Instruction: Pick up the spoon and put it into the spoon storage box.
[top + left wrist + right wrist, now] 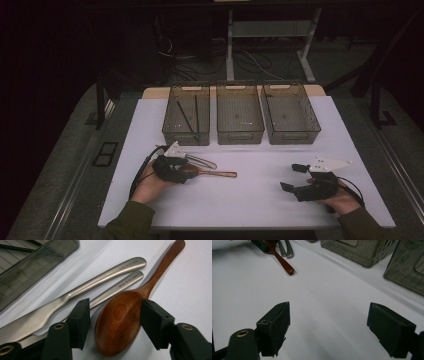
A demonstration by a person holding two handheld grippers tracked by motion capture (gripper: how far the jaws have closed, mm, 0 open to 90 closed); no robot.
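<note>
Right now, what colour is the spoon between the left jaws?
Reddish-brown wood; the spoon shows best in the left gripper view.

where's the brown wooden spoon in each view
High view: the brown wooden spoon lies left of centre on the white table, bowl at the left gripper.
Left gripper view: its bowl sits low in the centre between the jaws, with a gap on the left side.
Right gripper view: its handle shows top left.
Shared landmark: the two steel utensil handles beside it.

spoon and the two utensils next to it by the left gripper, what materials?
Spoon: looks like wood, reddish-brown, smooth, faint grain and soft sheen. Knife and the handle beside it: apparently brushed steel, matte grey, engraved lettering near the ends. Left gripper straddles the spoon bowl.
</note>
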